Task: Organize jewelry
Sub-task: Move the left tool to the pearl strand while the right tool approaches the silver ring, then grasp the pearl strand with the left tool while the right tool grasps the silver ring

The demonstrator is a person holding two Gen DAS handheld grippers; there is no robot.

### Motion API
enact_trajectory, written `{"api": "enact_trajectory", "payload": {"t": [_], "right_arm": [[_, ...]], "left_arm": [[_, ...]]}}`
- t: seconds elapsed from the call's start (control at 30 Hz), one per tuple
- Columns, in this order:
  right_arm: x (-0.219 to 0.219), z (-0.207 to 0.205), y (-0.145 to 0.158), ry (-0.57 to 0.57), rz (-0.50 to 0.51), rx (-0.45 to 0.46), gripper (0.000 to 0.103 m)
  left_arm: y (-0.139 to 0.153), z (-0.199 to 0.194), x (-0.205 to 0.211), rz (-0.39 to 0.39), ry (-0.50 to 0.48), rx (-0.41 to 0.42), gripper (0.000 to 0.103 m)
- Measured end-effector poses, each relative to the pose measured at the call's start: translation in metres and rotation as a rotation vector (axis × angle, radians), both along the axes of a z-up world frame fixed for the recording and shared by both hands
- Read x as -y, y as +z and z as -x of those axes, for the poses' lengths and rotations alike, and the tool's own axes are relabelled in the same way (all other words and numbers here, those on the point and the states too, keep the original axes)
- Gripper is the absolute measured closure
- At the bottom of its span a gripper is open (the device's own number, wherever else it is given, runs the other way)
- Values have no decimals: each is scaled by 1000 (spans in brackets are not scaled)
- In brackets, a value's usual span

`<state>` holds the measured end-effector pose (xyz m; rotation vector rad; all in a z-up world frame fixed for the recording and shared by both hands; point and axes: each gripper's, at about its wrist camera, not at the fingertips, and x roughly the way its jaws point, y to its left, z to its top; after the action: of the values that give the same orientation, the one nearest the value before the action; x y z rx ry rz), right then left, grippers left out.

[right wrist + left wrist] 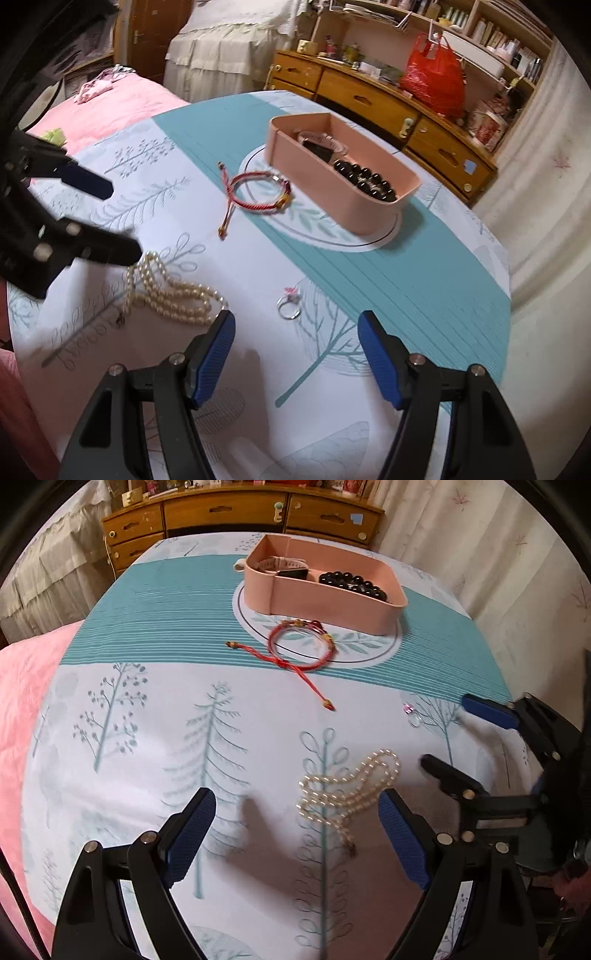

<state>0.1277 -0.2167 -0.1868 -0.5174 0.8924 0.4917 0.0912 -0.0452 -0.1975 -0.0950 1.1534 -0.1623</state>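
Note:
A pearl necklace (347,794) lies bunched on the patterned cloth, just ahead of my open, empty left gripper (297,823); it also shows in the right wrist view (173,295). A silver ring with a pink stone (289,306) lies just ahead of my open, empty right gripper (295,343); it is small in the left wrist view (412,714). A red cord bracelet (301,646) lies in front of the pink tray (332,605), also seen from the right (258,195). The tray (369,214) holds a watch (284,566) and black beads (354,583).
A wooden dresser (236,513) stands behind the table, with cluttered shelves and a red bag (434,81) above it. A pink bedspread (22,701) lies to the left. Curtains (546,184) hang on the right. The right gripper's fingers (491,710) show in the left wrist view.

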Motion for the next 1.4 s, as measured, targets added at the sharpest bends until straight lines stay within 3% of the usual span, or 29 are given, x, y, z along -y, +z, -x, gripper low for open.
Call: {"api": "enact_trajectory", "payload": {"t": [0.17, 0.3, 0.4, 0.5, 0.7, 0.8, 0.9, 0.97, 1.4], "right_arm": [[6, -5, -13, 34, -58, -19, 34], [9, -9, -19, 38, -90, -27, 39], [12, -14, -21, 28, -136, -38, 45], [11, -20, -22, 19, -164, -49, 49], [7, -30, -22, 8, -208, -75, 71], [8, -34, -21, 0, -222, -85, 87], [12, -38, -21, -16, -260, -114, 87], [13, -39, -21, -19, -265, -120, 87], [16, -44, -21, -101, -315, -165, 87]], "left_arm": [[-10, 8, 22, -57, -59, 46, 15], [-16, 7, 30, -69, -65, 61, 21], [-21, 6, 34, -80, -65, 68, 38], [-24, 8, 40, -125, -84, 94, 41], [-24, 10, 41, -132, -94, 107, 46], [-22, 11, 43, -131, -114, 117, 65], [-21, 14, 47, -130, -134, 119, 80], [-21, 14, 51, -127, -147, 117, 96], [-16, 14, 39, -47, -119, 57, 103]]}}
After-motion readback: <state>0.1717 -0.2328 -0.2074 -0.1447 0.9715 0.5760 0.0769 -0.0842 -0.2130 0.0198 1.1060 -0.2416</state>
